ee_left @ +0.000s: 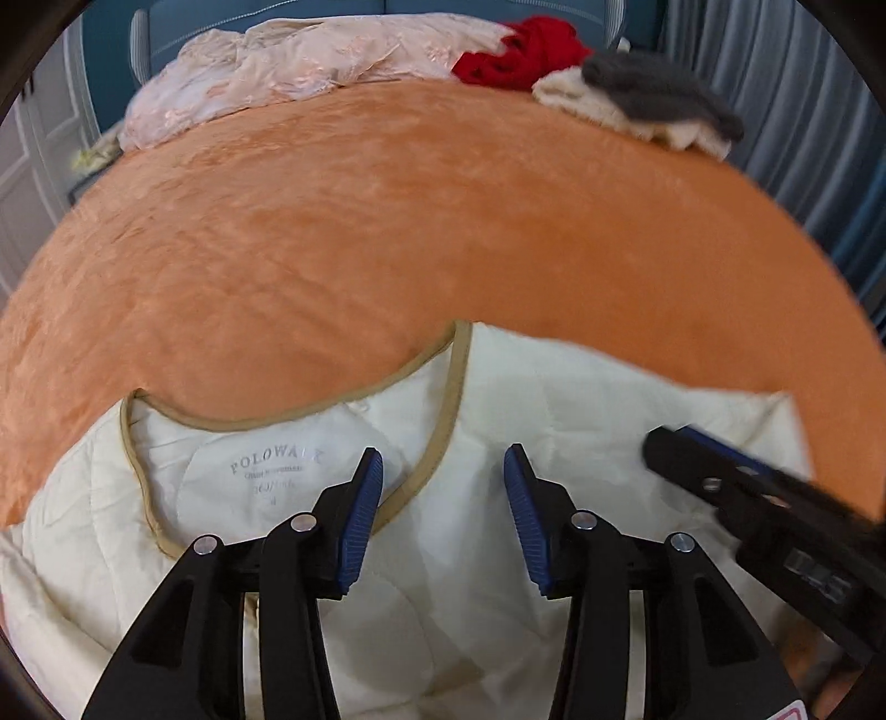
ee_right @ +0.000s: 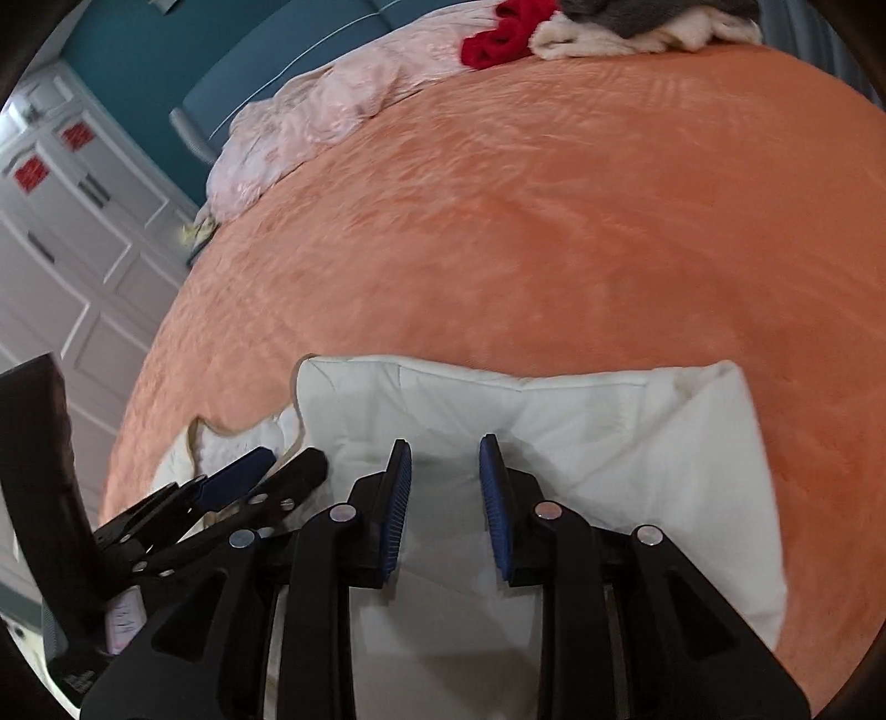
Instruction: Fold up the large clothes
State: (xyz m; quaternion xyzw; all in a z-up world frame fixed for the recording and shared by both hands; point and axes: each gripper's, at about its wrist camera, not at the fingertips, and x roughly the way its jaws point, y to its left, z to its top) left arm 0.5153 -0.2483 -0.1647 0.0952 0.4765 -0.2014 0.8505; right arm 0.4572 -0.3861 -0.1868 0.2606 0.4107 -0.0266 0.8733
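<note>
A cream quilted garment (ee_left: 498, 399) with tan neckline trim and a printed label lies on the near part of the orange bed. My left gripper (ee_left: 443, 462) is open just above it, beside the neckline. My right gripper (ee_right: 446, 448) is open over the garment's folded right part (ee_right: 637, 432). The right gripper also shows at the right edge of the left wrist view (ee_left: 664, 443). The left gripper shows at the lower left of the right wrist view (ee_right: 271, 462). Neither holds cloth.
The orange bedspread (ee_left: 332, 249) stretches away. At its far edge lie a pale pink garment (ee_left: 288, 72), a red garment (ee_left: 520, 50) and a grey and cream pile (ee_left: 653, 99). White cabinet doors (ee_right: 66, 221) stand to the left, curtains (ee_left: 803, 111) to the right.
</note>
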